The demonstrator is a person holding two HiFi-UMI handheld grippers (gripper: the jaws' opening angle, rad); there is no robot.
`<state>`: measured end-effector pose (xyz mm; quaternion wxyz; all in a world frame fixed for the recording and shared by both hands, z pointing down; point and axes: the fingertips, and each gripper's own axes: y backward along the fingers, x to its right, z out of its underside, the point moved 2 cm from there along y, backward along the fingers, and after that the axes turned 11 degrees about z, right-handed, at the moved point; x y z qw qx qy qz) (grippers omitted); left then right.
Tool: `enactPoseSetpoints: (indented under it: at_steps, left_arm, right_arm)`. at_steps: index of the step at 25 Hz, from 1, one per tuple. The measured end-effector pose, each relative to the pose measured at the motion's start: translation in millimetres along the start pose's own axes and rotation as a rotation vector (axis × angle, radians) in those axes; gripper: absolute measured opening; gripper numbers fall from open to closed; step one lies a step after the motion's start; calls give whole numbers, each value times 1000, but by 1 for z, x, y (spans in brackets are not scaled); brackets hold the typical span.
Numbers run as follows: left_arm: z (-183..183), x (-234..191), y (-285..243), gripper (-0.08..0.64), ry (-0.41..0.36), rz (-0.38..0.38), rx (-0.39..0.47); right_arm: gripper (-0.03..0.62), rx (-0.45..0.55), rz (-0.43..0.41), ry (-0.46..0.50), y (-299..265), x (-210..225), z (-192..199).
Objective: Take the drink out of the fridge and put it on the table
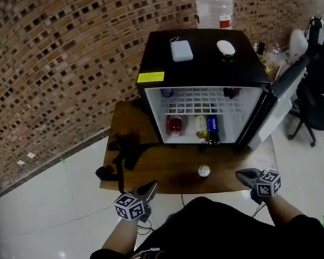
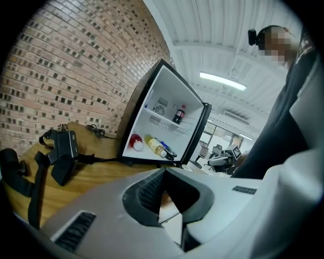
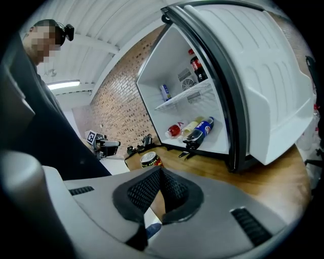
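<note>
Here both the left gripper and right gripper have jaws pressed together, holding nothing

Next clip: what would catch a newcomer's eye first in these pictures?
The open black mini fridge on the wooden table, its door swung right, shows three bottles lying on its floor. A lone can stands on the table in front of it. The left gripper and right gripper hover at the table's near edge, both shut and empty.
</note>
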<state>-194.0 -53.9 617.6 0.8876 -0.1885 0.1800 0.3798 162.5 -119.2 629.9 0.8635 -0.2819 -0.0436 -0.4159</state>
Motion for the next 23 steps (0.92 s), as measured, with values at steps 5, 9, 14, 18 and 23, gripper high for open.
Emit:
enactPoseSetpoints:
  at_steps: [5, 9, 14, 18, 23]
  left_arm:
    - [1, 2, -11, -8, -3, 22, -9]
    - [-1, 4, -19, -9, -9, 41, -16]
    - [-5, 6, -25, -8, -30, 59, -24]
    - [-7, 8, -28, -8, -36, 71, -25]
    - [-8, 9, -31, -8, -40, 84, -19]
  right_arm:
    - [-8, -6, 13, 2, 6, 4, 1]
    - [-8, 0, 25, 3, 12, 8, -3]
    - [-8, 13, 34, 7, 15, 11, -6]
    - [-8, 20, 33, 8, 15, 11, -7]
    - [-8, 26, 27, 12, 13, 10, -9]
